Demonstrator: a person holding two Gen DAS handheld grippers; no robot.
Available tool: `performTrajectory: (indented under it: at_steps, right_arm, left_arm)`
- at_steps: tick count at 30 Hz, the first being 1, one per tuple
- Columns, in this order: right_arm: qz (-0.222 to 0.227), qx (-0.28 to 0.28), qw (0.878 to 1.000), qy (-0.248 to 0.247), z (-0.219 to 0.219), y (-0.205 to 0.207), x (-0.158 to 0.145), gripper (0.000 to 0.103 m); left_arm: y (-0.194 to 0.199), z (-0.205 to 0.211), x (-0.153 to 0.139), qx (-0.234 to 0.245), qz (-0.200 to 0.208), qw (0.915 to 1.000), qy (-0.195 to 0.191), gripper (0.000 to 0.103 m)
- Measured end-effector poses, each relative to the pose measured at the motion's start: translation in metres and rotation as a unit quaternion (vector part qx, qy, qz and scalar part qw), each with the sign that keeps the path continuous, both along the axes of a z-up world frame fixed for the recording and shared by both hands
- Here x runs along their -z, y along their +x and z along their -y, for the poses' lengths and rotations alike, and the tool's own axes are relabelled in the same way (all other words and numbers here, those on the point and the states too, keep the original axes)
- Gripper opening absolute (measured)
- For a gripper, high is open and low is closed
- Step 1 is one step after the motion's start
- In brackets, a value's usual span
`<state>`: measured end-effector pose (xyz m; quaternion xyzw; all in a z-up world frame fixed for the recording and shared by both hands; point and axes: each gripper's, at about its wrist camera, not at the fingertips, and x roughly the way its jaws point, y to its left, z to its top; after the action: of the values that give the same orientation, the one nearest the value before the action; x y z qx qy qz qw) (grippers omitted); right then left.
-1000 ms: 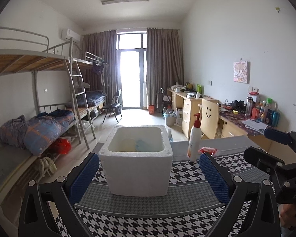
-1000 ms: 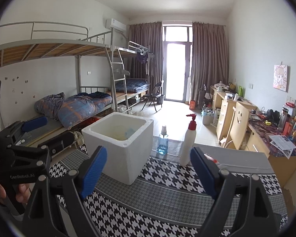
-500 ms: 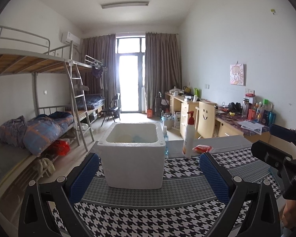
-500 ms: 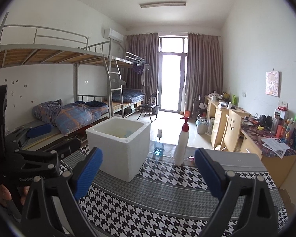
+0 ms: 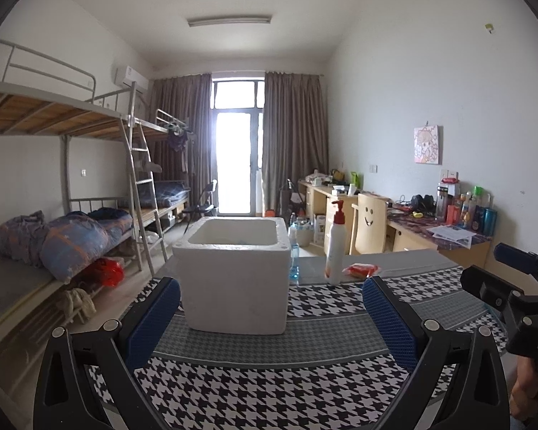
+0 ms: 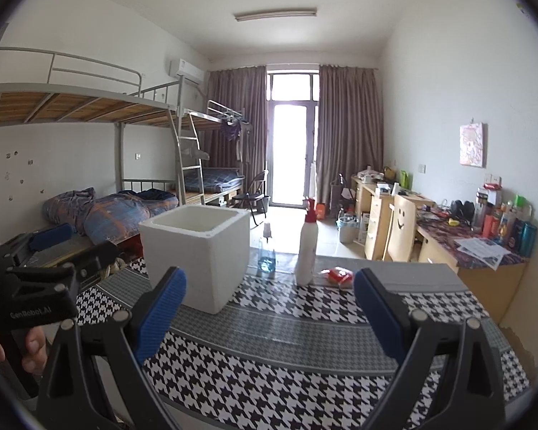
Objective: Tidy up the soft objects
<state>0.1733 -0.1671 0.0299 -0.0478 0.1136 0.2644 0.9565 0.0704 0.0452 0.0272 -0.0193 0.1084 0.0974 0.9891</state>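
Observation:
A white foam box stands open-topped on the houndstooth tablecloth; it also shows in the right wrist view. Its inside is hidden from here. A small red soft packet lies behind it to the right, also in the right wrist view. My left gripper is open and empty, in front of the box. My right gripper is open and empty, to the right of the box. Each gripper shows at the edge of the other's view.
A white pump bottle and a clear bottle with blue liquid stand behind the box. Bunk beds line the left wall. Desks with clutter and a smiley-face chair line the right wall.
Both grippers have drawn back and lowered, so the box looks farther off and its inside, seen earlier, is hidden. Both stay open and empty.

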Motion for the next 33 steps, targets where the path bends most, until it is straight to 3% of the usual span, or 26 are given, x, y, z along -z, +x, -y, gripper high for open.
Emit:
performTrajectory:
  at_steps: [18, 26, 33]
  right_arm:
    - [0.012, 0.047, 0.999, 0.007, 0.013, -0.015, 0.037, 0.096]
    - [0.029, 0.05, 0.998, 0.013, 0.017, -0.022, 0.046, 0.096]
    - [0.016, 0.049, 0.999, 0.015, 0.017, -0.02, 0.054, 0.096]
  left_arm:
    - [-0.008, 0.001, 0.024, 0.0, 0.02, 0.9997, 0.017, 0.102]
    - [-0.006, 0.001, 0.038, 0.001, 0.004, 0.9999, 0.017, 0.102]
    - [-0.007, 0.0, 0.042, 0.005, -0.007, 0.9998, 0.017, 0.102]
